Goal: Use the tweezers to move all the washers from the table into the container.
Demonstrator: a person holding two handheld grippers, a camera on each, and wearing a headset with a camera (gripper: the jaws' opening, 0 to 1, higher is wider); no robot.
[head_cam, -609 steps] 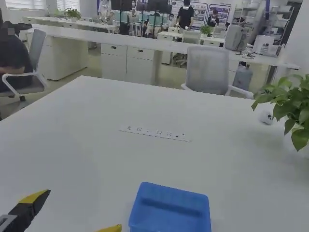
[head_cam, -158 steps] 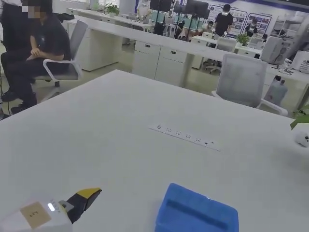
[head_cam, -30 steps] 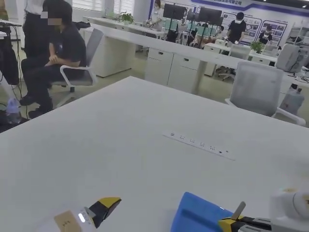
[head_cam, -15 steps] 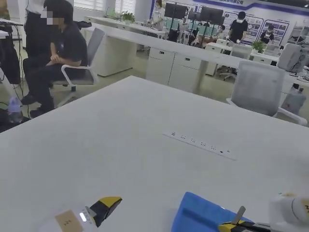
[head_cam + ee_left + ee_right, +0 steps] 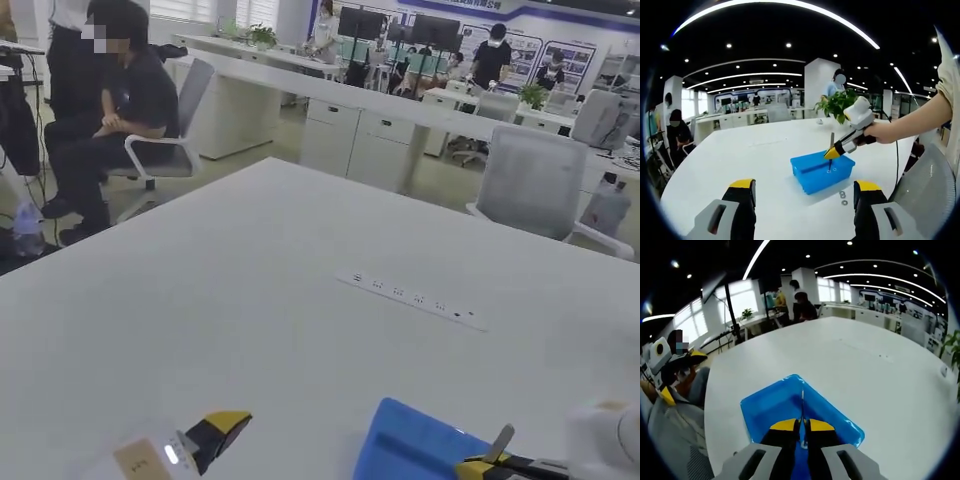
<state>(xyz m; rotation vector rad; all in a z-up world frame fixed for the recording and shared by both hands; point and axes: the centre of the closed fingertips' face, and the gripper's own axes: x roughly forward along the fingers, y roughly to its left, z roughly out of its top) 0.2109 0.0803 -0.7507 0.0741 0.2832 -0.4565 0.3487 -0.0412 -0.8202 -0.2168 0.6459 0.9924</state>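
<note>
In the left gripper view 2 washers lie on the table just beside the container, with the left gripper apart and empty; the right gripper view shows the right gripper clamping tweezers over it.

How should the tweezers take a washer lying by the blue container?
Pinch the washer by its rim: probably one tweezers tip through the hole, the other outside, from above, on the side away from the container. It lies flat, so its edge offers little.
</note>
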